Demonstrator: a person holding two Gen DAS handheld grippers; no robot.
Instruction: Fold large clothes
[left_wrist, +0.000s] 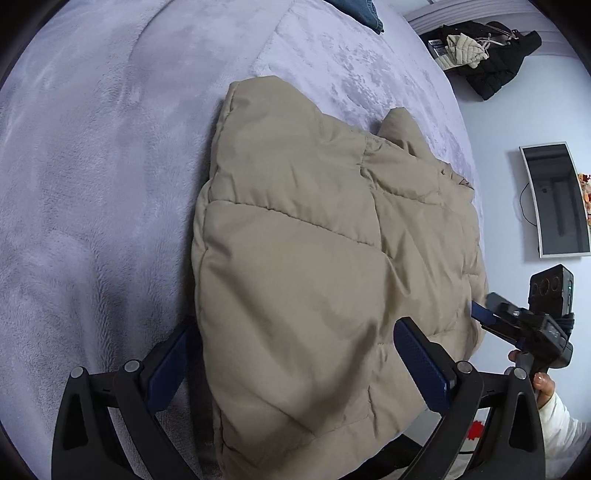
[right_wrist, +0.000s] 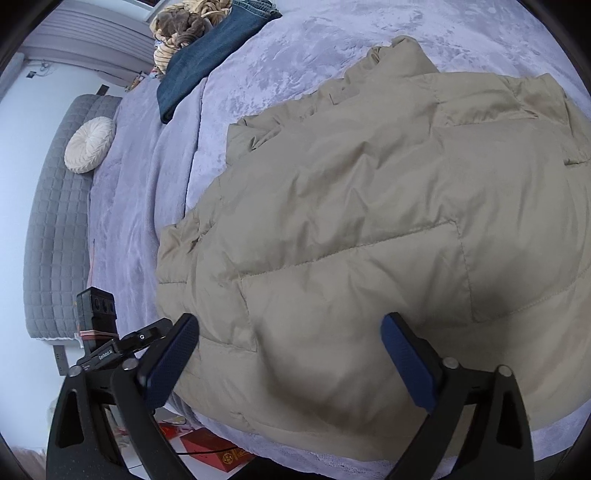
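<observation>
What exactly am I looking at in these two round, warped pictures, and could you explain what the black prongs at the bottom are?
There is no robot: a person carries a handheld two-finger gripper in each hand, and each has a wide-angle camera looking forward along its fingers. One picture comes from the left gripper, the other from the right gripper. The black prongs with blue pads are those fingers. Both grippers are open and hold nothing.

A tan puffer jacket lies on a bed with a lilac plush blanket, and both grippers sit at its near edge. In the left view you can also see the other gripper and the person's hand. Farther up the bed lie folded jeans and a round cream cushion.
</observation>
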